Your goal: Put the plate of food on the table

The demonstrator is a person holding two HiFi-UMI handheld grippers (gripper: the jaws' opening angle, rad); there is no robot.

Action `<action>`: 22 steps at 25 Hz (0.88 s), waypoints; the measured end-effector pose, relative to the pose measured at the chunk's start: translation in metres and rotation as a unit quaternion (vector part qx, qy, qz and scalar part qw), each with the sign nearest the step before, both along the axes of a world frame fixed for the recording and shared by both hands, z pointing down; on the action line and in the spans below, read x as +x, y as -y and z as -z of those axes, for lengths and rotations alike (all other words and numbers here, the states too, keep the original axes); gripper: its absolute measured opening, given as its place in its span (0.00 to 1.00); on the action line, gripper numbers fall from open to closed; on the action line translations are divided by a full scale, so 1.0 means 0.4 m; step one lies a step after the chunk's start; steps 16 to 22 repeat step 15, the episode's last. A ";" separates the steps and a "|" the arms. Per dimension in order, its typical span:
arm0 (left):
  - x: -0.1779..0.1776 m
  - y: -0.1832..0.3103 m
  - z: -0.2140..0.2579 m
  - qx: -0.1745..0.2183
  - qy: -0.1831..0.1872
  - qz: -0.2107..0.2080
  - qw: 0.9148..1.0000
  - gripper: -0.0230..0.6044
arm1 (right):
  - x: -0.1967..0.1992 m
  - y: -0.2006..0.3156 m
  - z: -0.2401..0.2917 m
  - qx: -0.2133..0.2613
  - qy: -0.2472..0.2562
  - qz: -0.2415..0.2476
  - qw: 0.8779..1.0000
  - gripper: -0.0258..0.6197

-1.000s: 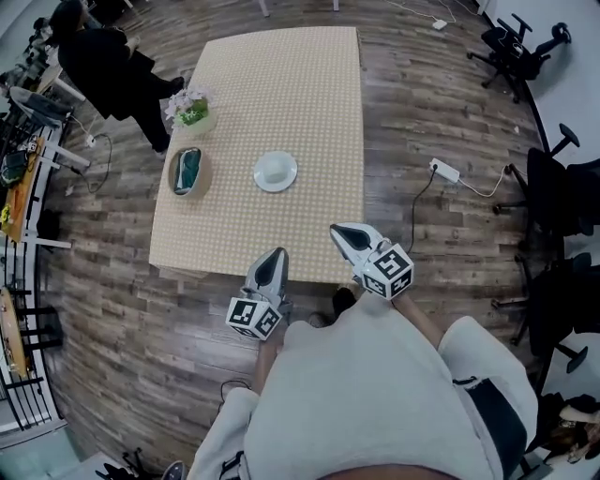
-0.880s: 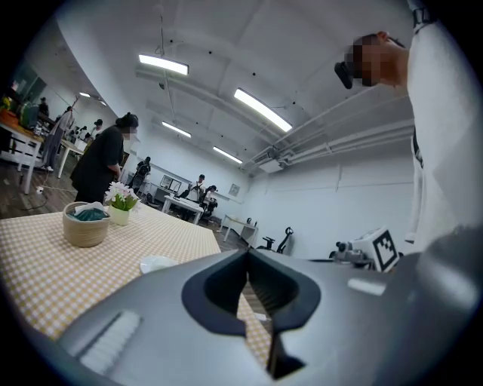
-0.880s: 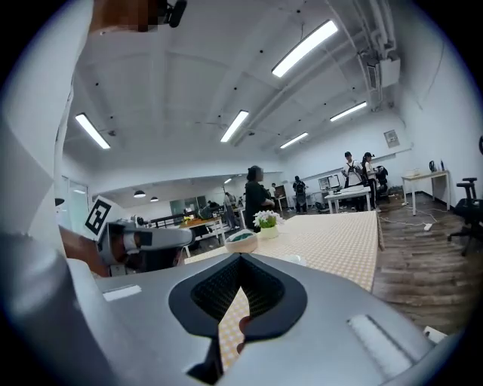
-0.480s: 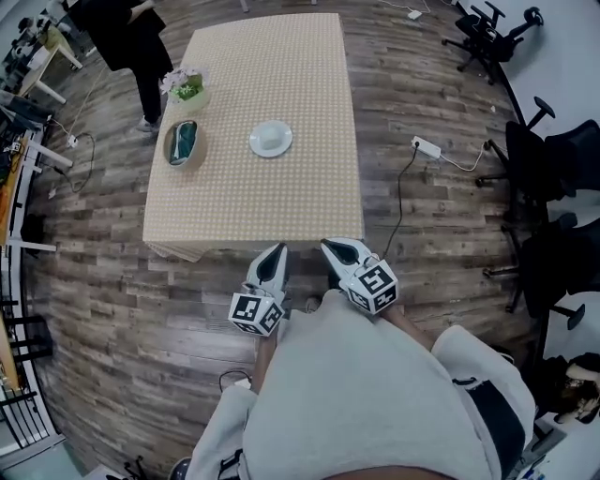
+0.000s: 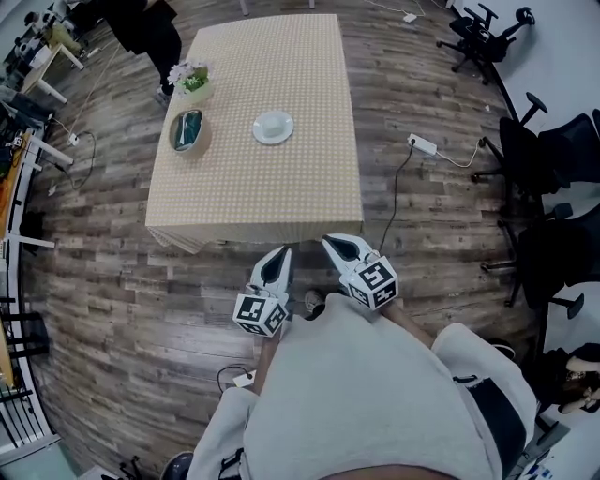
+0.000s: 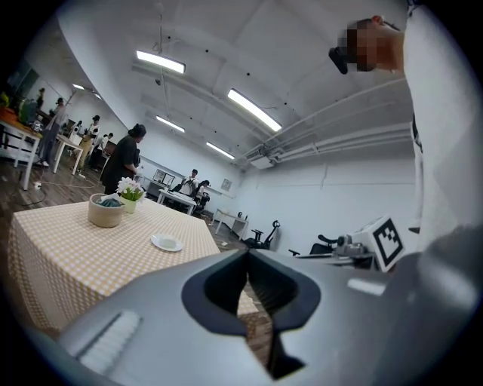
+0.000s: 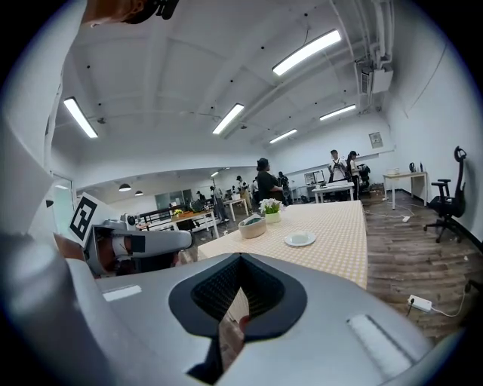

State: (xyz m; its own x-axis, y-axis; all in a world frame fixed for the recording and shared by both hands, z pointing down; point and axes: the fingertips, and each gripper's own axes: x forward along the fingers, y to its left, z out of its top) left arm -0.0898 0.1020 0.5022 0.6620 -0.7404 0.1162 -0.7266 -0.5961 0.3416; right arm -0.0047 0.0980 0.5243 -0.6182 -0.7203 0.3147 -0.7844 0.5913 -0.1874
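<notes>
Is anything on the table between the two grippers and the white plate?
Nothing visible. The left gripper and right gripper, shut and empty, are off the near edge of the table; only bare cloth lies between them and the white plate. The bowl and flower pot sit left of it, off that line.

Table [image 5: 272, 192] and white plate [image 5: 273, 127] lie higher in the frame than a second ago; the dark-clothed bystander [image 5: 150, 23] has moved from left of the table to the upper left corner.
</notes>
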 end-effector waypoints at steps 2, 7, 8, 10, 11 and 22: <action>0.005 -0.005 0.005 0.004 0.005 0.003 1.000 0.05 | 0.008 0.002 0.005 0.003 -0.001 0.001 1.000 0.04; 0.038 -0.011 0.013 0.006 0.009 0.011 1.000 0.05 | 0.047 0.016 0.029 0.016 0.001 0.005 1.000 0.04; 0.049 -0.013 0.016 0.006 0.008 0.012 1.000 0.05 | 0.056 0.017 0.035 0.018 0.000 0.007 1.000 0.04; 0.074 -0.018 0.021 0.008 0.007 0.012 1.000 0.05 | 0.074 0.018 0.042 0.023 -0.001 0.011 1.000 0.04; 0.087 -0.017 0.022 0.010 0.008 0.011 1.000 0.05 | 0.083 0.020 0.042 0.025 -0.001 0.012 1.000 0.04; 0.138 -0.017 0.021 0.018 0.011 0.008 1.000 0.05 | 0.124 0.027 0.038 0.030 0.000 0.011 0.999 0.04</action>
